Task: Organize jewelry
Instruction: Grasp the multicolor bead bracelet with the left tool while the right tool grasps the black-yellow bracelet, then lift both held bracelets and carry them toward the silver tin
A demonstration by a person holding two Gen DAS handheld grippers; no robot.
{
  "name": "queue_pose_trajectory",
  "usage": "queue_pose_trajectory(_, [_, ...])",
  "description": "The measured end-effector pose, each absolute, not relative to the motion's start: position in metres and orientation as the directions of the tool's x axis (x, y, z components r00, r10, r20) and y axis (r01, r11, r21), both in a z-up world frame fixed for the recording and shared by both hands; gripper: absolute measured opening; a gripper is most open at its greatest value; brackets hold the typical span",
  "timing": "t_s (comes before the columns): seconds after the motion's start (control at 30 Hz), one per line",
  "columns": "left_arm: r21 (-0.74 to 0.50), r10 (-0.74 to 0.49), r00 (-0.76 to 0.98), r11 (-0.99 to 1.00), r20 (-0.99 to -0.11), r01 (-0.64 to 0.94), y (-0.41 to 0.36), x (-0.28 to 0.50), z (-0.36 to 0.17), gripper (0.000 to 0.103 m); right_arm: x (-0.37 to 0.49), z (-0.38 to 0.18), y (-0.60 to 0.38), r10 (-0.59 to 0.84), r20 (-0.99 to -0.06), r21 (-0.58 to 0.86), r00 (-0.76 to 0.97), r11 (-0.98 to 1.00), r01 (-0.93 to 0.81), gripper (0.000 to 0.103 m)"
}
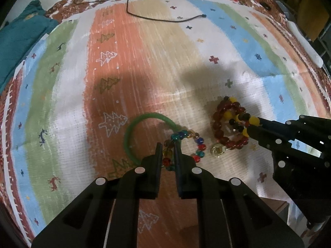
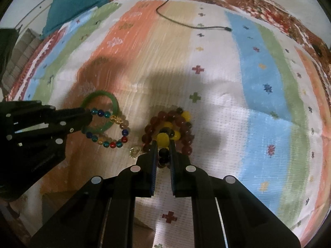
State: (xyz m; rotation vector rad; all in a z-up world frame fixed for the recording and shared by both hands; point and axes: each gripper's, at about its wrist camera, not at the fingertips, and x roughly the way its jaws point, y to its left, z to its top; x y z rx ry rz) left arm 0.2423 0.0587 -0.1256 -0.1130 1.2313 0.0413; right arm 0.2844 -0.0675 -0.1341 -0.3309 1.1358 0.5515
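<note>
My left gripper (image 1: 167, 144) is pinching the multicolor bead bracelet (image 1: 198, 146). My right gripper (image 2: 163, 144) is clamping the yellow-black bead bracelet (image 2: 165, 133), red bead bracelet (image 2: 153, 122) at 12 o'clock.

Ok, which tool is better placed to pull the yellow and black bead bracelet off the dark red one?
Right tool: it already pinches the yellow and black bead bracelet; the left tool grips the multicolored one.
</note>
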Motion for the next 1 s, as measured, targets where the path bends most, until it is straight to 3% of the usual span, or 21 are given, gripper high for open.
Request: queue_pose_trajectory(1.0, [-0.054,-0.017,0.426,0.996,-0.905,-0.076,0.044,0.215,-0.082,0.01,0.267,-0.088,-0.09,0.316,-0.862,0.055,0.396,0.835,-0.547,0.012])
